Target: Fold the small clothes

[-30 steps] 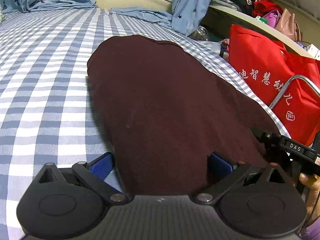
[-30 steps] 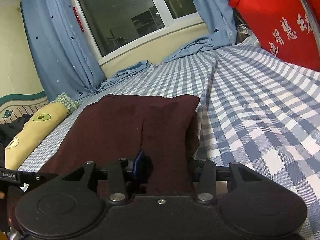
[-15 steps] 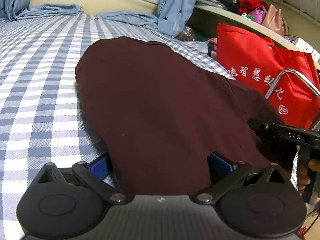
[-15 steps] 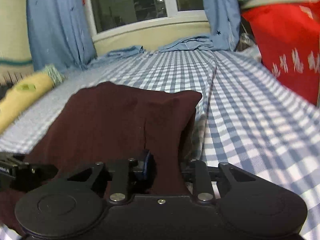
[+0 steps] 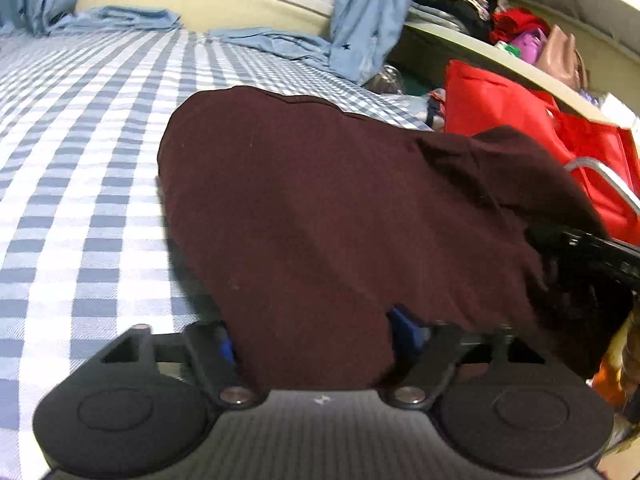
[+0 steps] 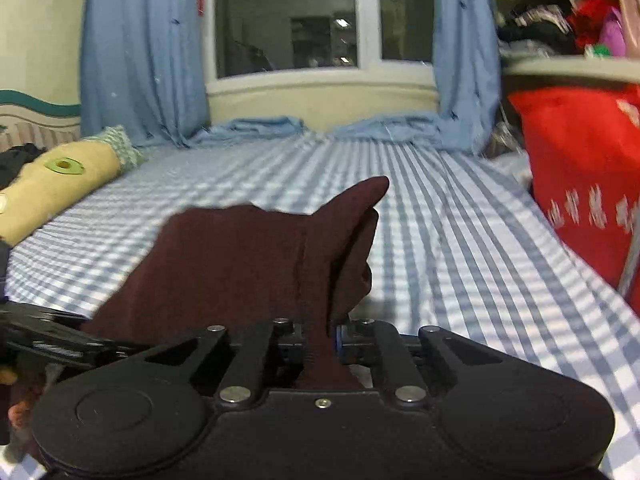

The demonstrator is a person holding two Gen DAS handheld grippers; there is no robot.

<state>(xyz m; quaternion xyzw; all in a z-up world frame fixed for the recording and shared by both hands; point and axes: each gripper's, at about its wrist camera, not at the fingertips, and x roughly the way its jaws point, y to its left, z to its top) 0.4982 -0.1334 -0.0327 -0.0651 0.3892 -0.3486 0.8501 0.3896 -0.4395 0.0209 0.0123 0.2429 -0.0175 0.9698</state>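
A dark maroon garment lies on the blue-and-white checked bedsheet, its near edge lifted. My left gripper has its blue-padded fingers partly closed around the near hem, which drapes between them. My right gripper is shut on the other corner of the garment and holds it raised off the bed, with a pointed fold sticking up. The right gripper's black body also shows at the right of the left wrist view.
A red bag with a metal frame stands beside the bed at the right, under a cluttered shelf. Blue curtains and a window lie ahead. A yellow avocado pillow lies at the left.
Both grippers have lifted the near edge of the garment and carried it forward. The right gripper closed tighter, bunching its corner into a raised peak. The left jaws narrowed on the hem.
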